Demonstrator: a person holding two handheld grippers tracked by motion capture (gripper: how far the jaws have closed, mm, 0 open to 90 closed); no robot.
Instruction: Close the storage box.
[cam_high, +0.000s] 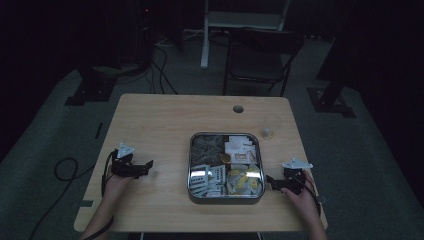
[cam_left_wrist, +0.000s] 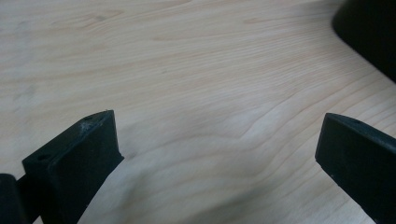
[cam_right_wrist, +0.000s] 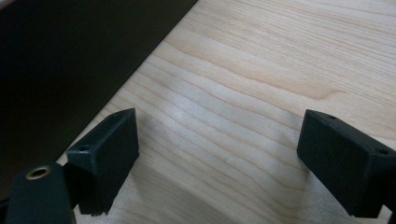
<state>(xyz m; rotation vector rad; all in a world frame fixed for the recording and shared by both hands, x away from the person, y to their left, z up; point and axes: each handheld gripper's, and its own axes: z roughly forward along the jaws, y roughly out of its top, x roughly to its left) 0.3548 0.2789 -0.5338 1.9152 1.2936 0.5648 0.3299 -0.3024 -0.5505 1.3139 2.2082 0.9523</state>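
1. Table: wood top, carries everything.
2. Tray: square metal, at centre toward the near edge; packed with sachets, so probably the stock to sort.
3. Left gripper: resting well left of tray, jaws wide apart, nothing between; likely parked ready.
4. Right gripper: just right of tray's near corner, jaws apart, empty.
5. Clear cup: beyond tray's right far corner, likely the receiver.
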